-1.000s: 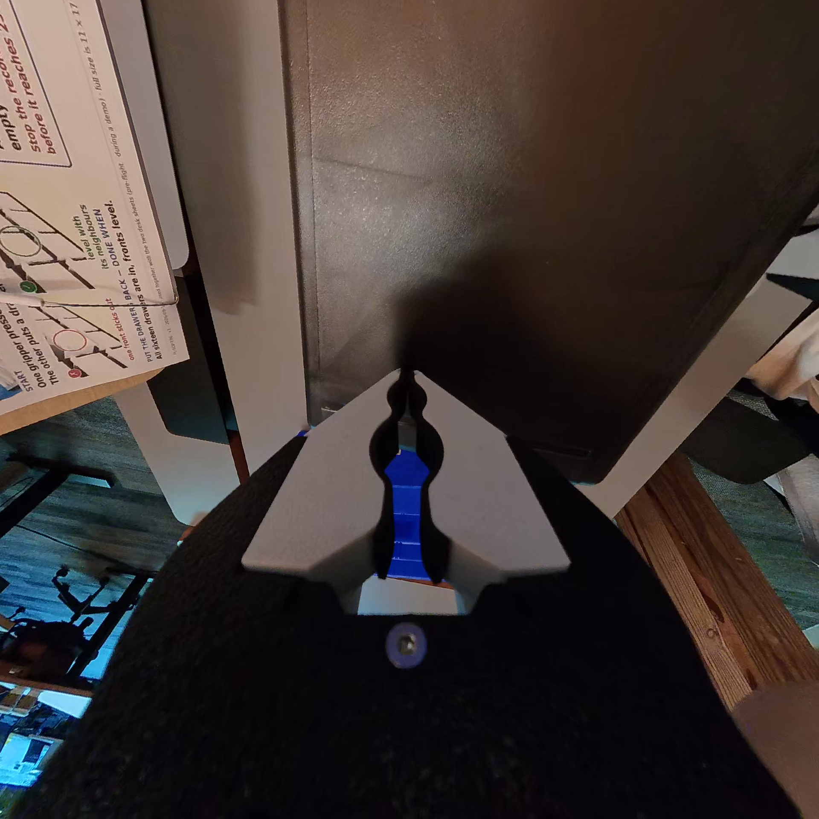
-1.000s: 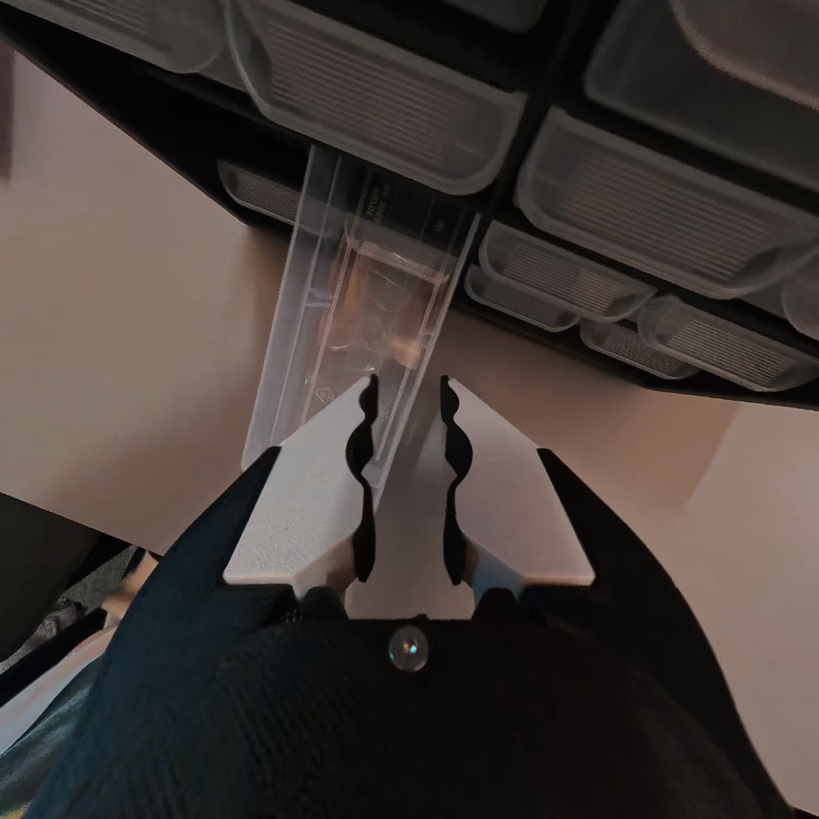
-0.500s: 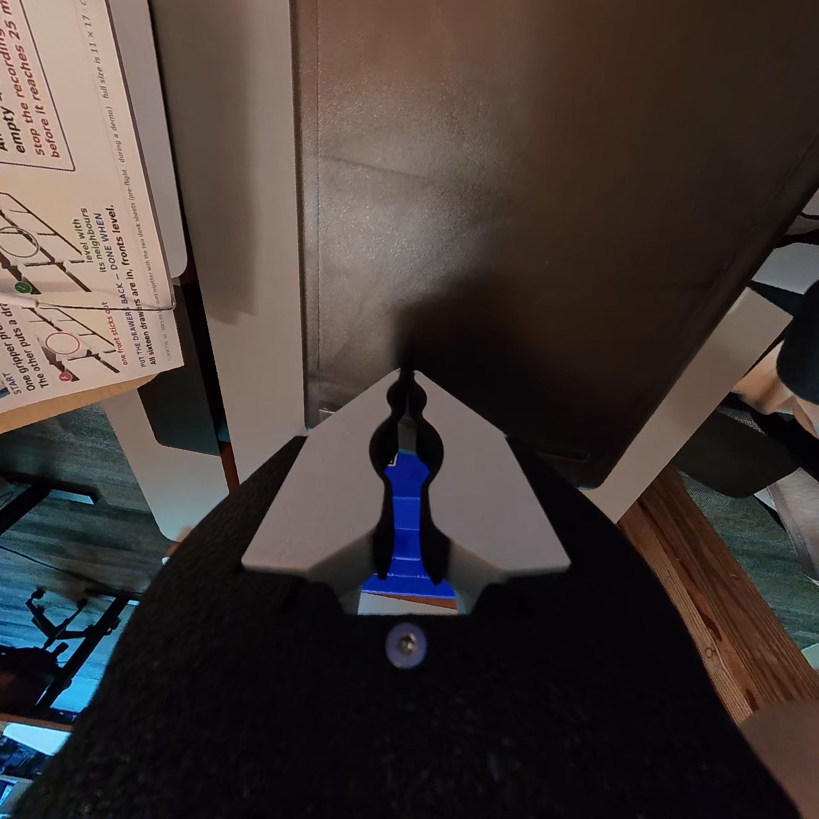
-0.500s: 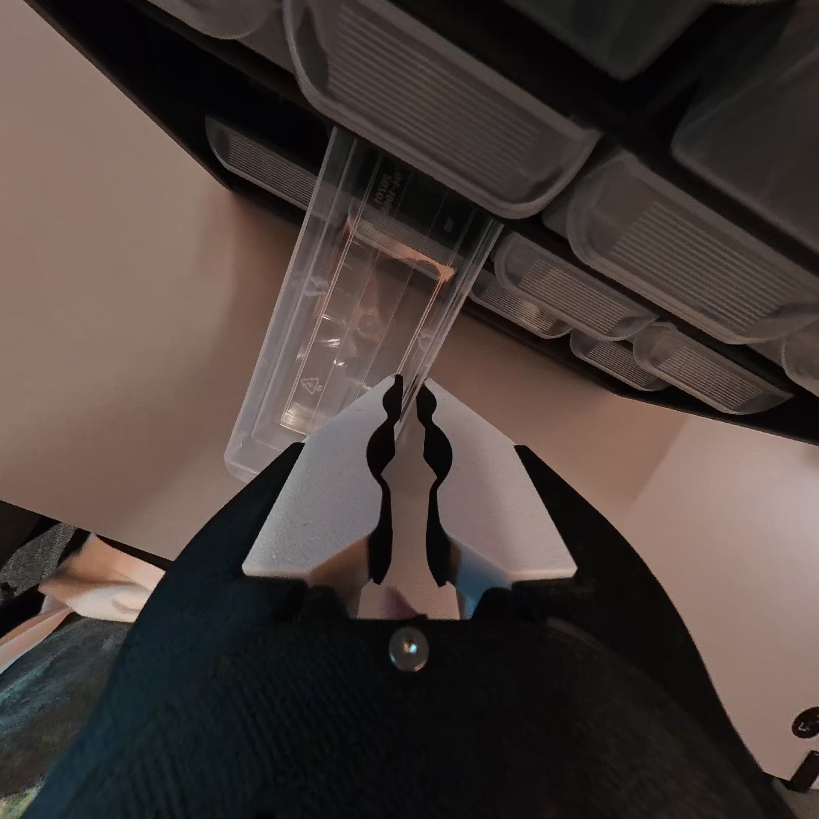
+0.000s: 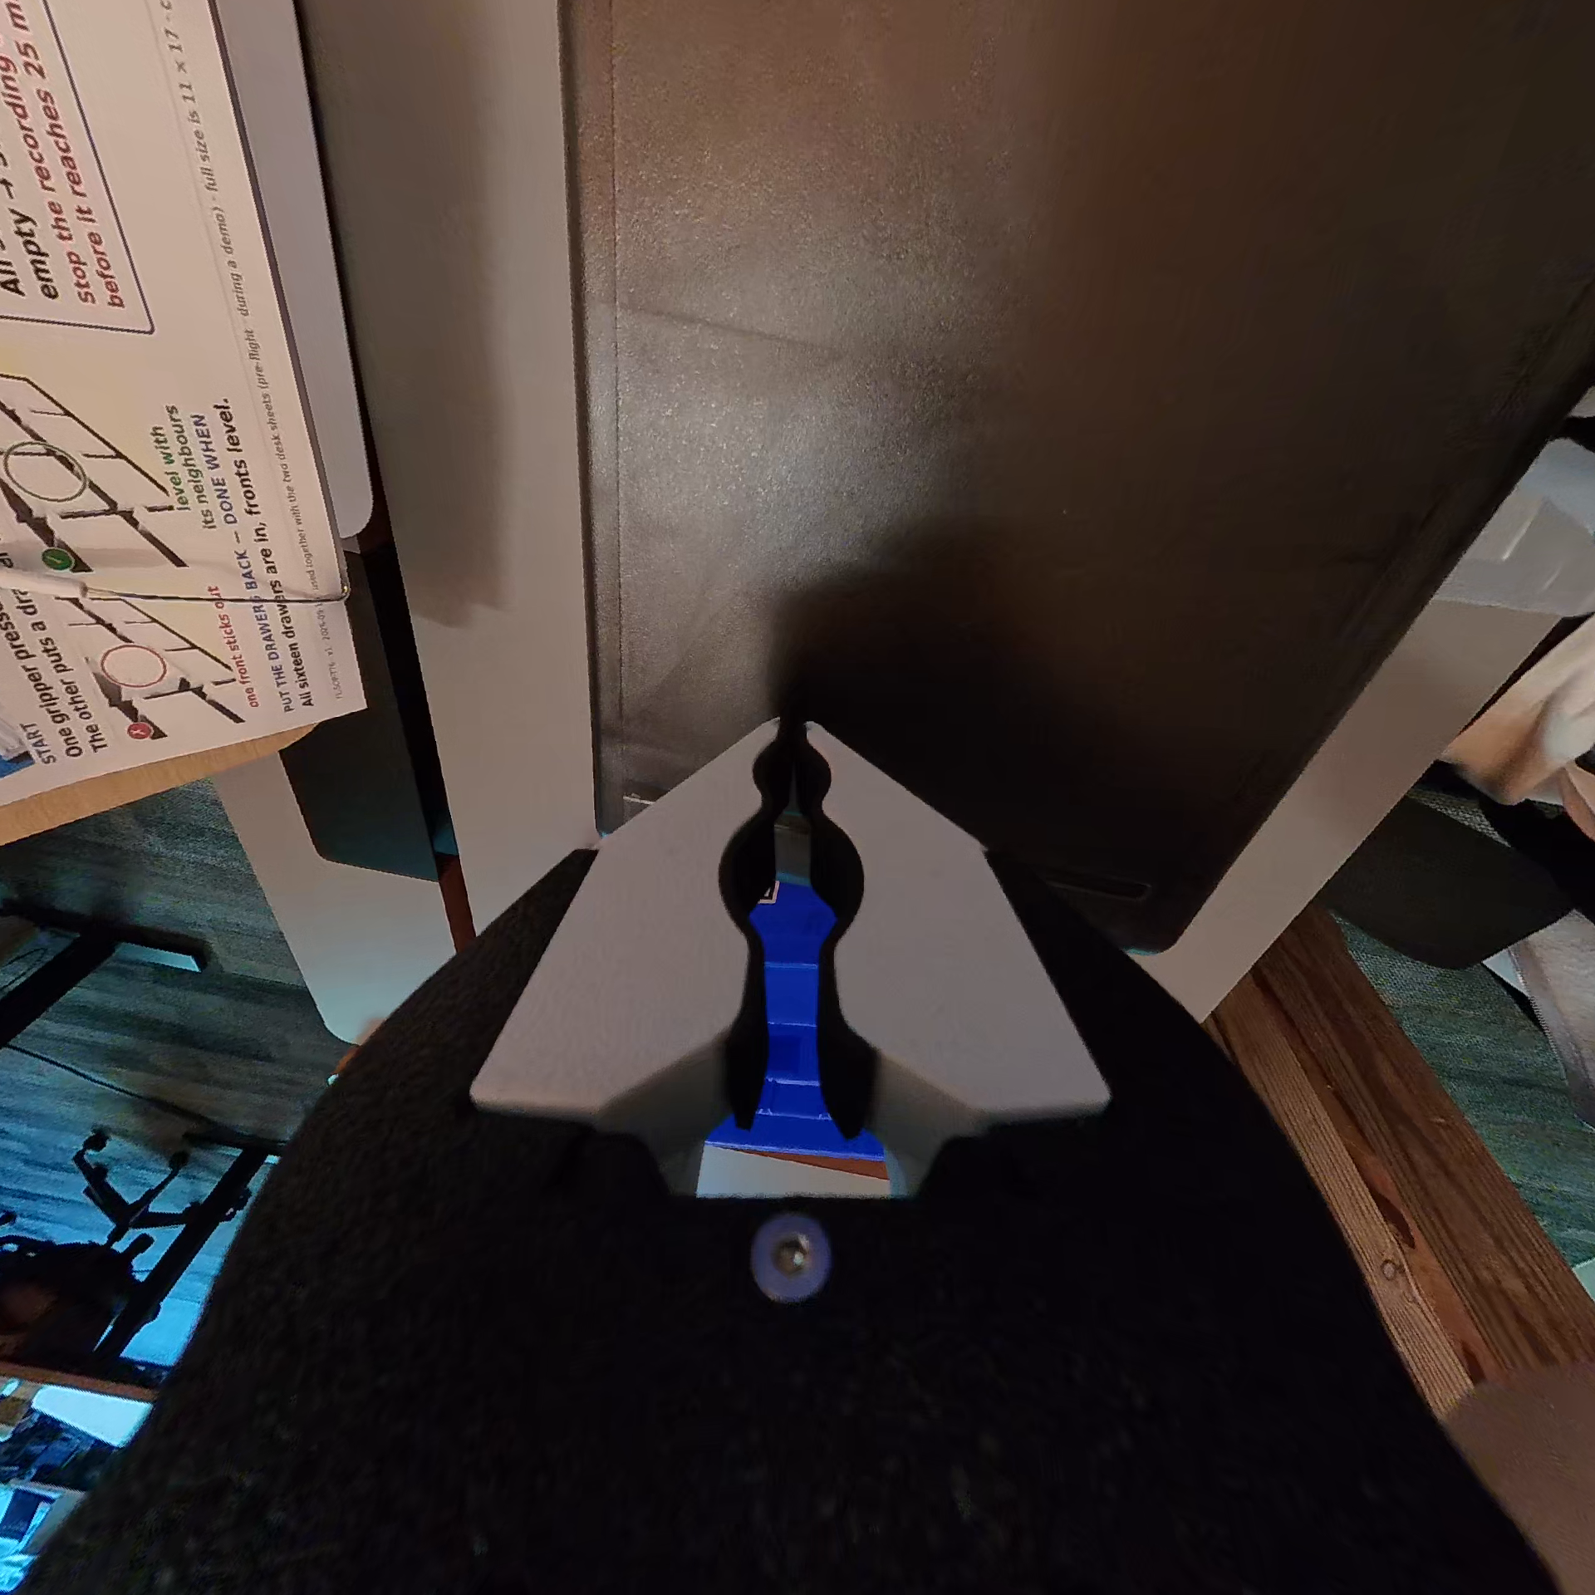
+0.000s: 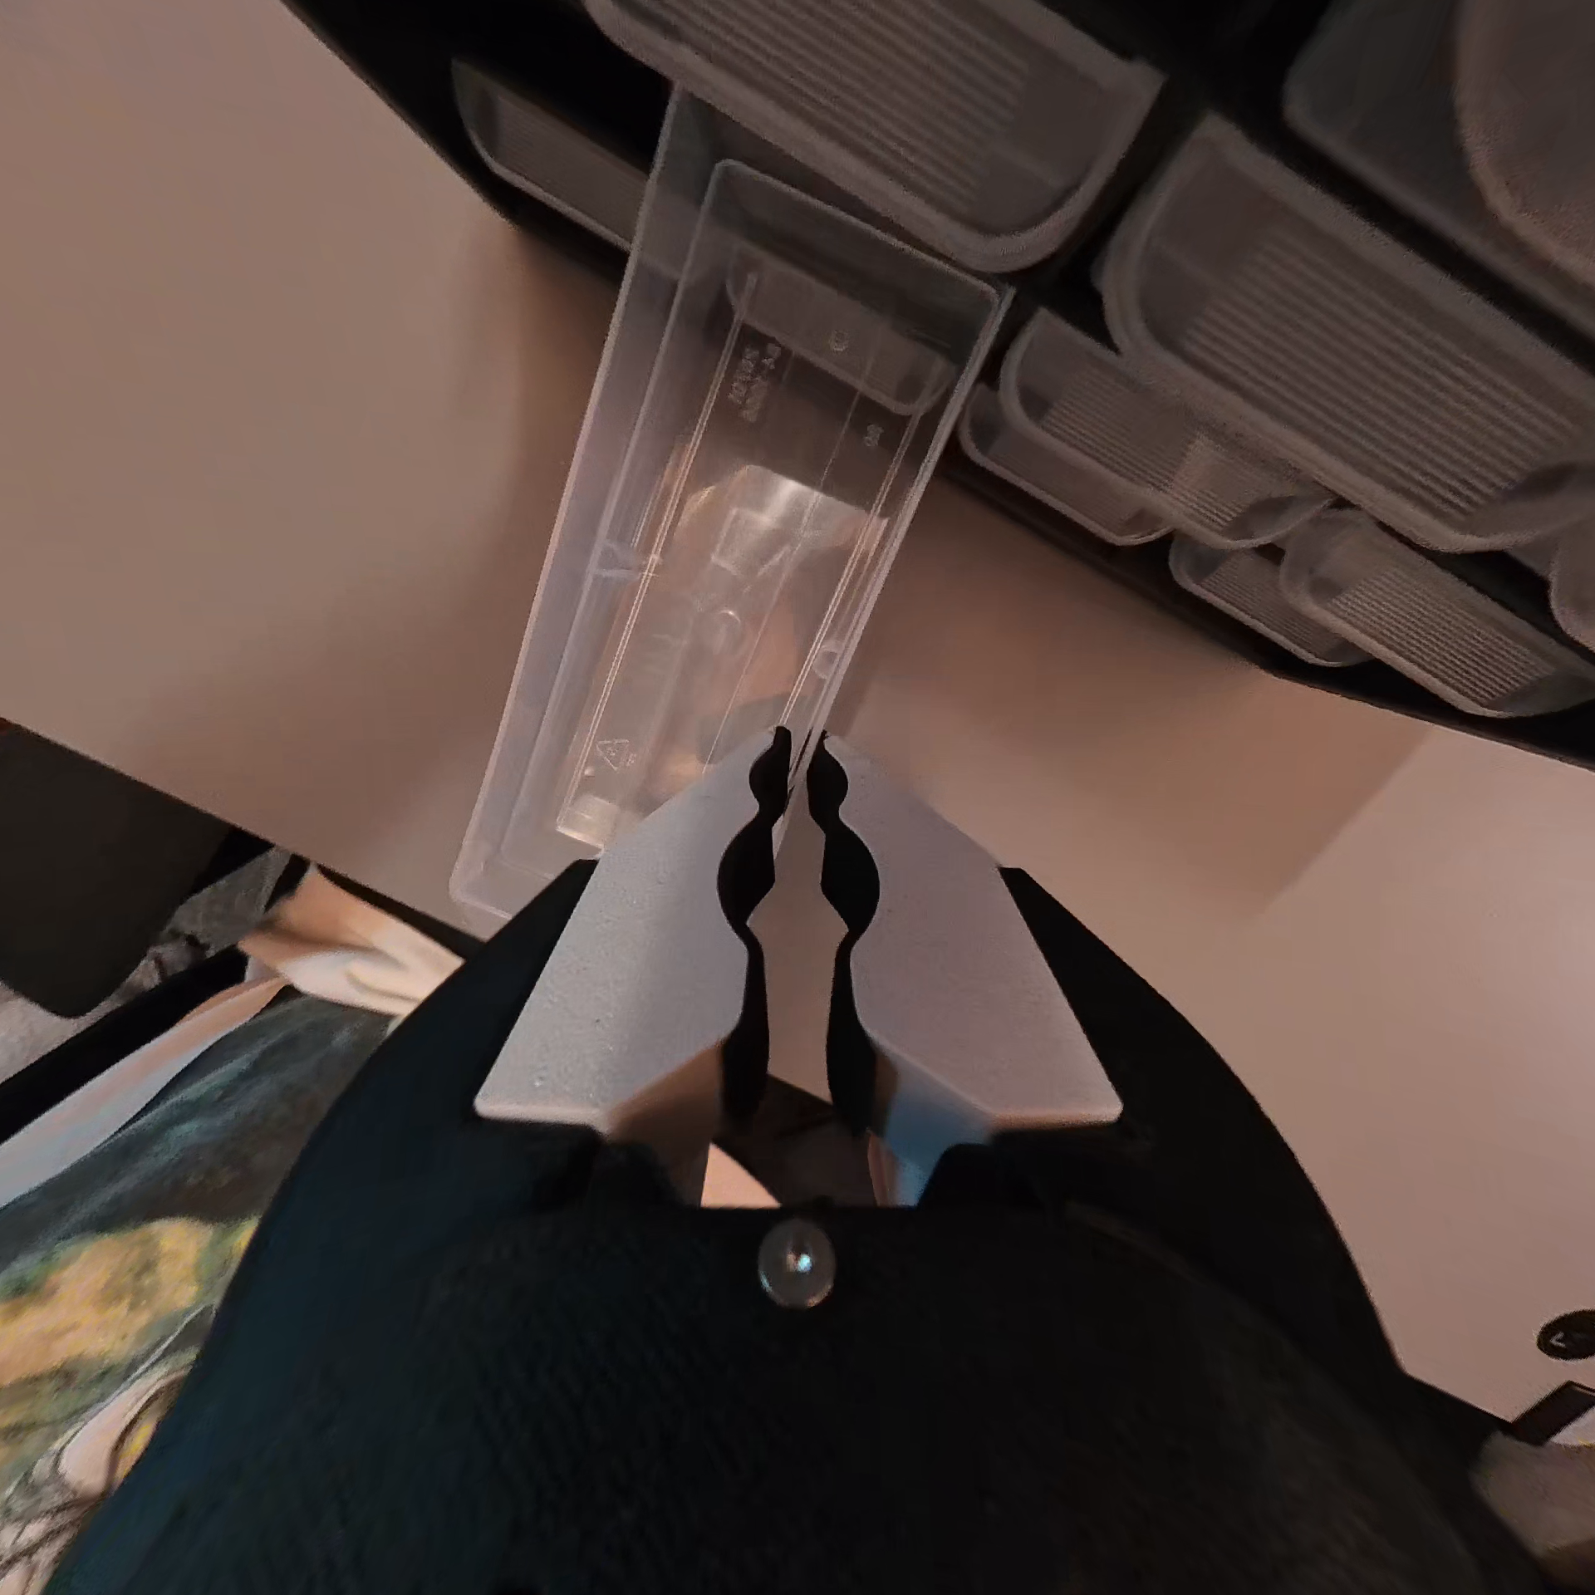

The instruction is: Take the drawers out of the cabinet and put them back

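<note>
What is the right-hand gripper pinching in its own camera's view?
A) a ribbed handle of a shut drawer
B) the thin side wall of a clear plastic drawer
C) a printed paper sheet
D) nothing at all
B: the right gripper has its tips closed on the side wall of the clear plastic drawer, which sticks out from the black cabinet.

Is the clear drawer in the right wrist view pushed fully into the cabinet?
No, the clear drawer sticks far out of the black cabinet, and the right claw is shut on its side wall.

The left gripper (image 5: pixel 792 734), fingertips together, apparently presses against the black cabinet (image 5: pixel 1036 431) beside a printed sheet (image 5: pixel 155 483).
</note>
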The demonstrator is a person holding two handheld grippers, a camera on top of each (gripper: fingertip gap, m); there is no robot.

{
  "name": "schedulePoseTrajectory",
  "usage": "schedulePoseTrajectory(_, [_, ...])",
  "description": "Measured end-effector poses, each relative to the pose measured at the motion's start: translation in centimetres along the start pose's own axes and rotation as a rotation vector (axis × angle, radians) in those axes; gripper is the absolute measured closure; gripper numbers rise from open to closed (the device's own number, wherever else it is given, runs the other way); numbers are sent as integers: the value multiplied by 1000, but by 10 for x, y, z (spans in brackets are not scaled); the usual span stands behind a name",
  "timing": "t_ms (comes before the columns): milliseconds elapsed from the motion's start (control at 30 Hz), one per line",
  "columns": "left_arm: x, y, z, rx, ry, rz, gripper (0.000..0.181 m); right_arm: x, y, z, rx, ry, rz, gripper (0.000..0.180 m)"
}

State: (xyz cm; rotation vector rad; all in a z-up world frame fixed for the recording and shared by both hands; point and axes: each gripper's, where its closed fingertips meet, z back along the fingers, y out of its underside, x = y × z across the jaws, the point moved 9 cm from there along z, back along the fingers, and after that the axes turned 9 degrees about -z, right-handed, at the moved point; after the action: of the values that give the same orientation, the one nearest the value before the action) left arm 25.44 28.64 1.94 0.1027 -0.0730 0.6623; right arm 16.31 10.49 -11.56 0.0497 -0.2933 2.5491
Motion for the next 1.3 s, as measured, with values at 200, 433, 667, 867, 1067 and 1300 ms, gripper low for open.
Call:
schedulePoseTrajectory(200, [1, 1, 0, -16, 7, 3, 181, -1, -12, 11, 134, -50, 6, 177])
schedulePoseTrajectory(433, [2, 3, 0, -35, 25, -4, 181, -7, -17, 14, 280, -212, 38, 180])
schedulePoseTrajectory(667, [2, 4, 0, -51, 19, -9, 181, -15, 8, 10, 260, -170, 156, 180])
schedulePoseTrajectory(867, [0, 6, 0, -76, 7, -13, 181, -64, 72, 12, 186, -182, 314, 180])
schedulePoseTrajectory(1067, [-1, 8, 0, -93, -6, -31, 181, -168, 105, 74, 61, 45, 409, 180])
schedulePoseTrajectory(1300, [1, 6, 0, -80, 11, -44, 181, -300, 58, 113, 5, 296, 601, 180])
